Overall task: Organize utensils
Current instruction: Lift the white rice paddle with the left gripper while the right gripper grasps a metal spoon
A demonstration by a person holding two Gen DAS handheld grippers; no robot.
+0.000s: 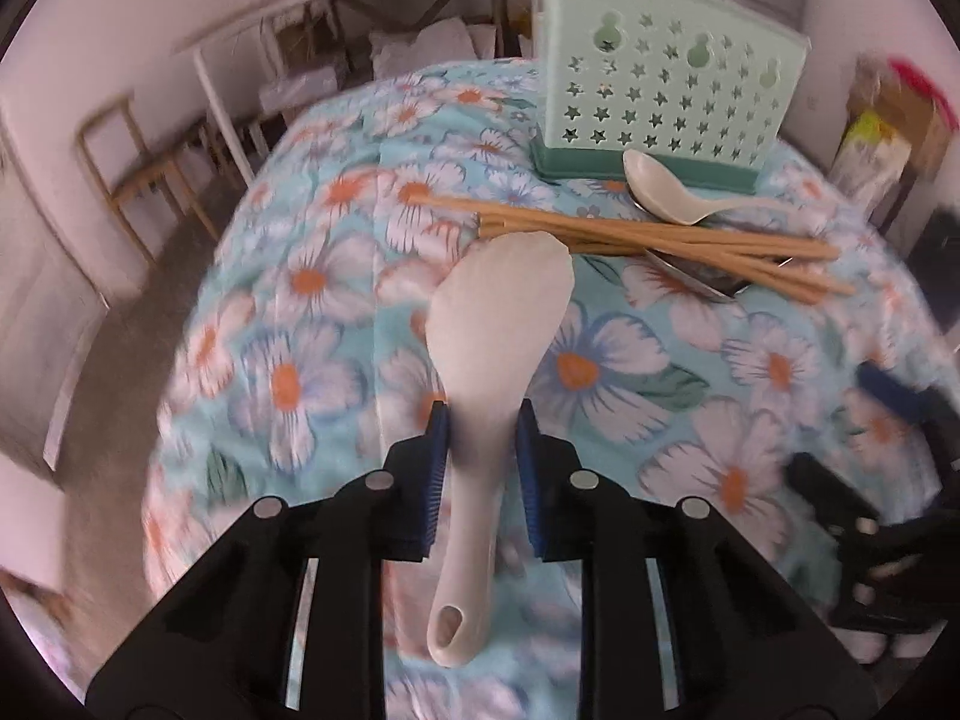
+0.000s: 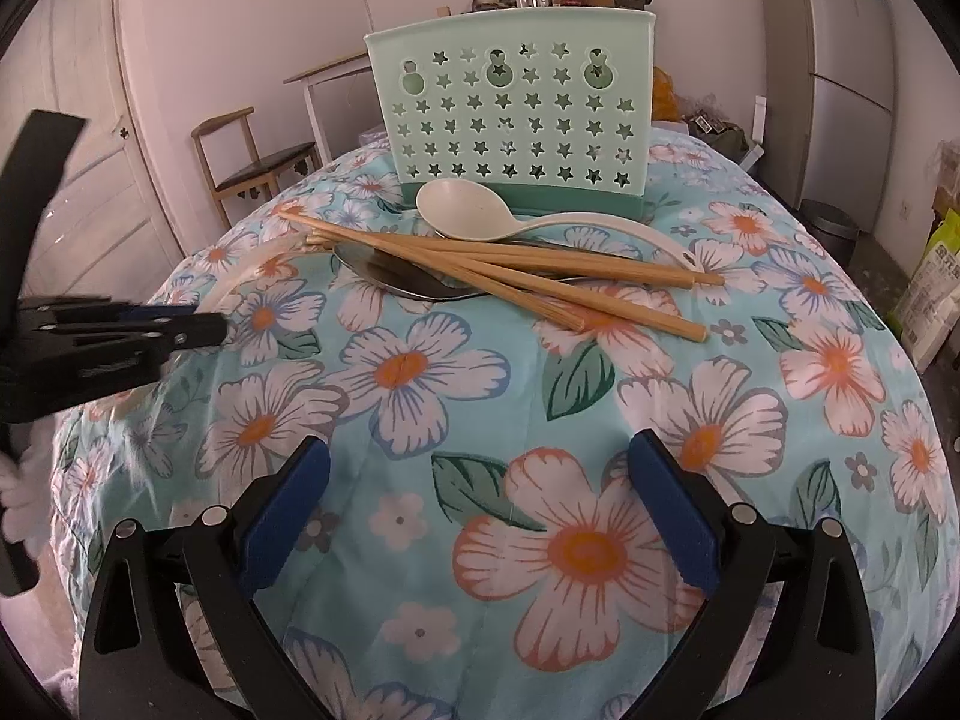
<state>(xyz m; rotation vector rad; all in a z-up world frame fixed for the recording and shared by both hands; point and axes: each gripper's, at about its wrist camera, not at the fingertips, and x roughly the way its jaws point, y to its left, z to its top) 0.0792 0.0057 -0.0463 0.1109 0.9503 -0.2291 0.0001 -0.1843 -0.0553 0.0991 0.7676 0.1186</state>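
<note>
My left gripper (image 1: 482, 420) is shut on the neck of a white rice paddle (image 1: 498, 324), held above the flowered tablecloth, blade pointing toward the pile. It also shows at the left of the right wrist view (image 2: 180, 327). A mint green utensil holder (image 1: 666, 90) (image 2: 516, 120) with star holes stands at the table's far side. In front of it lie several wooden chopsticks (image 1: 648, 234) (image 2: 510, 264), a white spoon (image 1: 666, 186) (image 2: 474, 210) and a metal spoon (image 2: 396, 276) under them. My right gripper (image 2: 480, 480) is open and empty, low over the cloth.
The table is covered by a blue flowered cloth (image 2: 420, 372). A wooden chair (image 2: 252, 162) and a side table stand beyond the far left edge. A fridge (image 2: 840, 60), a bin and bags stand to the right.
</note>
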